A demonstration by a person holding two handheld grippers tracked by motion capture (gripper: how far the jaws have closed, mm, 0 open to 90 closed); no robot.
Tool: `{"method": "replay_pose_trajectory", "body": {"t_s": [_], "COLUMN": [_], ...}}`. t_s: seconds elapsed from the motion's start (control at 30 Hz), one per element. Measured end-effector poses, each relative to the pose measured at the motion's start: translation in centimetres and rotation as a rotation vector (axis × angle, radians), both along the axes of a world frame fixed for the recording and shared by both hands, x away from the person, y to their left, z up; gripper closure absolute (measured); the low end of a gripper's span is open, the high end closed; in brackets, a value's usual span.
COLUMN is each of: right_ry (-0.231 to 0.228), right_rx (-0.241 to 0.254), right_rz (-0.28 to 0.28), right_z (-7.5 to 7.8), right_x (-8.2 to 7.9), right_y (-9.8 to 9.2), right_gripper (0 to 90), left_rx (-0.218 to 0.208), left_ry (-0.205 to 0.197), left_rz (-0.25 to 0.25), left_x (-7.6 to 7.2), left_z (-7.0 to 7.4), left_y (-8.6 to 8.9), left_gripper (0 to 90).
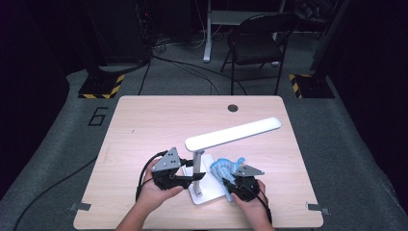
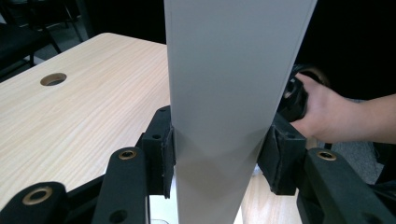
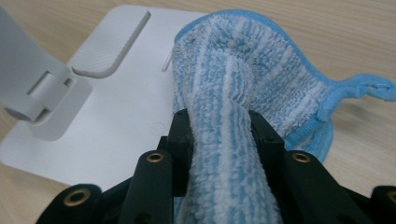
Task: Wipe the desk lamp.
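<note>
low in the middle of the high view: left gripper (image 1: 195, 177) clamped on the white lamp post (image 1: 198, 166), right gripper (image 1: 230, 184) squeezing the blue cloth (image 1: 226, 168) on the lamp base (image 1: 208, 191).

Dark room, grey floor (image 1: 192, 82), folding chair (image 1: 257, 41) behind.

White desk lamp (image 1: 231, 132) upright on table, blue-and-white striped cloth (image 3: 243, 79) bunched on its flat base.
</note>
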State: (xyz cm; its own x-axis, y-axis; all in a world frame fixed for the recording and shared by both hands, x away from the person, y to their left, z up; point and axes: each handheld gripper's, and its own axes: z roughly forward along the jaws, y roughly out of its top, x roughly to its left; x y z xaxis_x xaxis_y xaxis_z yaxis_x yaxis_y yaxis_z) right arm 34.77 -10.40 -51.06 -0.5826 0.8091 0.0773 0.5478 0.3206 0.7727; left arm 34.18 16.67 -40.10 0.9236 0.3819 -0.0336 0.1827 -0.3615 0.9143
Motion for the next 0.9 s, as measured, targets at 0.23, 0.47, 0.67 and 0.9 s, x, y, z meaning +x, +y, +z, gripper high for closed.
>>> {"method": "replay_pose_trajectory", "body": {"t_s": [0.23, 0.47, 0.67, 0.9], "right_ry": [-0.003, -0.008, -0.014, -0.008], "right_rx": [-0.028, -0.055, -0.094, -0.132], "right_rz": [-0.027, -0.083, -0.09, -0.101], "right_z": [-0.5, -0.5, -0.3, -0.1], "right_x": [2.4, 5.4, 7.9, 10.1], "right_y": [0.7, 2.6, 3.9, 4.9], "right_gripper": [68.0, 67.9, 67.6, 66.0], "left_rx": [-0.011, -0.015, -0.019, -0.021], "left_ry": [0.017, 0.017, 0.019, 0.024], "left_rz": [-0.021, -0.033, -0.042, -0.052], "left_x": [0.2, 0.4, 0.4, 0.4], "left_z": [-0.1, -0.1, -0.2, -0.2], "left_y": [0.2, 0.3, 0.4, 0.6], "left_gripper": [52.2, 52.1, 52.0, 51.8]}}
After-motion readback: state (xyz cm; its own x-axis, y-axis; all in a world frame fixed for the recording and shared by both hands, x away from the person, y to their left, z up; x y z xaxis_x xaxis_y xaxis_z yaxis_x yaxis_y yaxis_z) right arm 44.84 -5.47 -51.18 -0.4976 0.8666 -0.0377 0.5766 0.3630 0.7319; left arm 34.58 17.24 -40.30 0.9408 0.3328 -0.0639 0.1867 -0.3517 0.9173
